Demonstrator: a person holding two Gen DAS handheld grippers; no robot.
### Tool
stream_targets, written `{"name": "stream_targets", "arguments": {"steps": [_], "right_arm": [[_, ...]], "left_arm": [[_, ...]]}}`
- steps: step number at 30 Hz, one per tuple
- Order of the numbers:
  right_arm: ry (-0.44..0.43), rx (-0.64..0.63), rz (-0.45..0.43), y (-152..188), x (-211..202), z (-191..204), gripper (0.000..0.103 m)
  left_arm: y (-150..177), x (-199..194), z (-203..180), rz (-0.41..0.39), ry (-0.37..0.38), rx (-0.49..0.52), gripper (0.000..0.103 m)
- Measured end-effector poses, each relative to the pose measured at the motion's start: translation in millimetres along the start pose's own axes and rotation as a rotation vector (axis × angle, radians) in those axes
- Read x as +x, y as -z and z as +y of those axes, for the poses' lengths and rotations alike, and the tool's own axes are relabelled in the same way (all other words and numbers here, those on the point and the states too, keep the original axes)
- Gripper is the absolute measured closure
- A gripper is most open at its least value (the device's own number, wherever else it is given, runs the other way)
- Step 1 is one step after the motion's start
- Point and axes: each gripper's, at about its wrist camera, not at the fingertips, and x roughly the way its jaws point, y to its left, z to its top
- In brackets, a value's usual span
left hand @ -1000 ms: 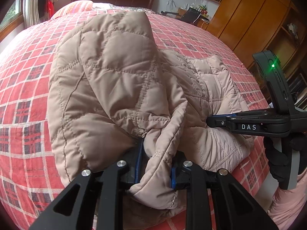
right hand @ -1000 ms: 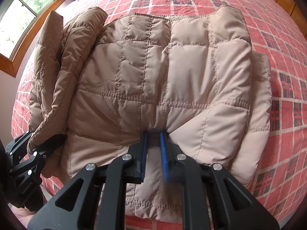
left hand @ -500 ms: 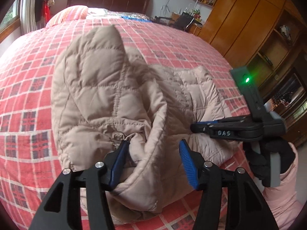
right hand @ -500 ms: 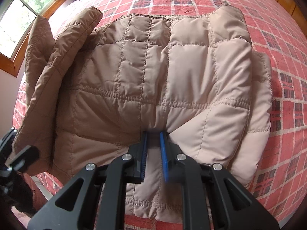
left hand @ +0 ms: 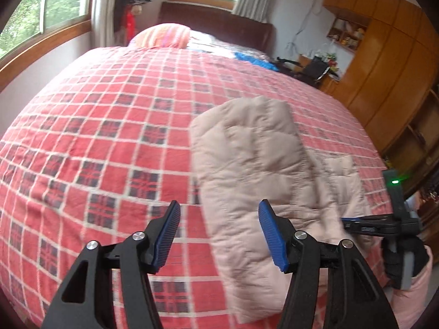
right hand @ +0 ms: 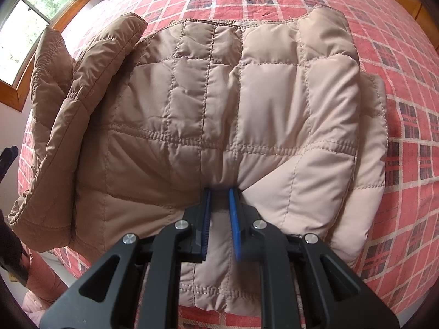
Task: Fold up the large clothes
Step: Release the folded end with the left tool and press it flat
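Our left tongs [left hand: 219,233] hang with their blue ribbed pads spread wide apart and nothing between them, held low above the red plaid bedspread [left hand: 109,142] and pointing up the bed toward the dark wooden headboard [left hand: 216,24]. We see the right-hand blue pad [left hand: 271,235] crossing in front of the beige quilted puffer jacket [left hand: 260,170], though we cannot tell whether it touches the cloth. Our right tongs [right hand: 219,211] reach level over the near edge of the bed, pads drawn close and pinching a pleat of the beige quilted puffer jacket [right hand: 233,104] at its near side. From the left camera we see the same tongs side-on at the frame's right edge, gripped by a black-gloved hand [left hand: 403,257] with a pink sleeve below it. The jacket lies folded on the bedspread near the foot of the bed, one sleeve [right hand: 79,115] doubled along its left side. Its near hem is hidden behind the black tong frames, and the left camera's picture of it is smeared by motion blur. A wooden wardrobe [left hand: 384,63] stands past the bed, partly cut off
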Motion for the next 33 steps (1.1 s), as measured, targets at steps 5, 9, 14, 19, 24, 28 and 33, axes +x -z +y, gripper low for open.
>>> {"name": "stream_targets", "arguments": {"steps": [5,9,14,19,24,28,33], "right_arm": [[0.04,-0.003,0.001,-3.7,0.5,11.5,0.089],[0.053,0.007,0.0,-3.9,0.5,16.9,0.089],[0.047,0.019,-0.024,-3.9,-16.2,29.8,0.085],[-0.062,-0.027,-0.069,-7.5,-48.7,63.2,0.071],[-0.173,-0.071,-0.065,-15.9,-72.6,100.2,0.055],[-0.209,-0.079,-0.007,-30.7,-61.3,124.9,0.052],[-0.214,-0.086,0.049,-42.4,-39.5,149.5,0.051]], "left_arm": [[9.0,26.5,9.7,0.089,0.004,0.021,0.045],[14.9,41.1,-3.5,0.105,-0.011,0.072,0.045],[20.0,44.5,-10.9,0.101,-0.006,0.084,0.045],[21.6,48.1,-12.5,0.104,0.0,0.095,0.045],[21.0,49.3,-14.3,0.102,-0.008,0.115,0.045],[22.9,49.4,-18.6,0.091,-0.02,0.131,0.045],[25.5,50.6,-21.1,0.089,-0.015,0.138,0.045]]}}
